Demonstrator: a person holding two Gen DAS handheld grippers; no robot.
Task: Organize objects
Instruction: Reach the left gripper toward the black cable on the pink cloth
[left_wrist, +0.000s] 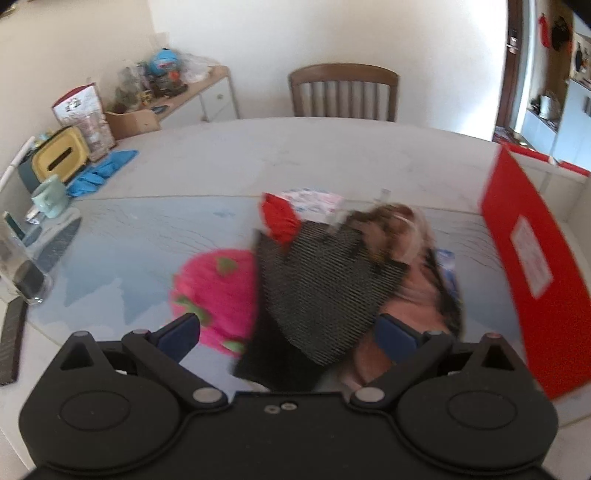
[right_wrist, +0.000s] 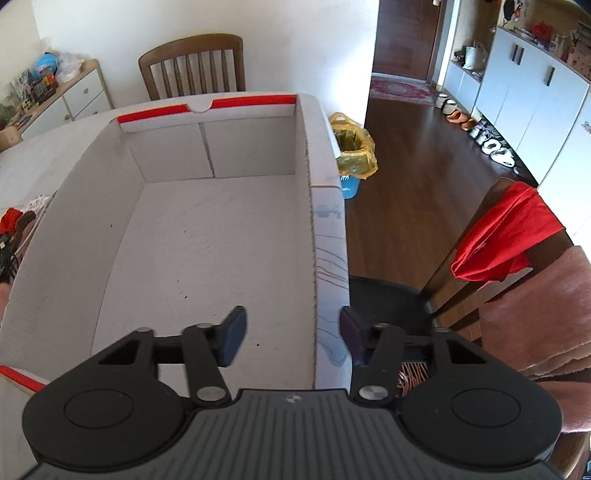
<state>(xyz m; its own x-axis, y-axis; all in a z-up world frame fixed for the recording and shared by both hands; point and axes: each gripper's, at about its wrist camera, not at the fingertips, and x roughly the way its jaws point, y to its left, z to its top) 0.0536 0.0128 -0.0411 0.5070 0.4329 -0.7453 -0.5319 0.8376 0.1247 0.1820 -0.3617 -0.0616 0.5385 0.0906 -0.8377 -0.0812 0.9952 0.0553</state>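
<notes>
- The left claw (left_wrist: 286, 334) stood wide open above a blurred black mesh fabric piece (left_wrist: 321, 291), seemingly untouched, on the counter (left_wrist: 229, 155).
- The right claw (right_wrist: 291, 338) gaped open, straddling the right wall of the white cardboard box (right_wrist: 312, 236).

home | dining chair (left_wrist: 343, 92) | shoes (right_wrist: 480, 129) by cabinets (right_wrist: 524, 92)

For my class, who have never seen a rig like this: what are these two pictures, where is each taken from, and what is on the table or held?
A person holds a two-finger gripper in each hand; a fisheye camera on each looks along its fingers. The left view shows the left gripper open over a blurred pile: a black mesh cloth, a pink plush strawberry and a red cloth on the table. The right view shows the right gripper open astride the right wall of a white cardboard box. Neither holds anything.
</notes>
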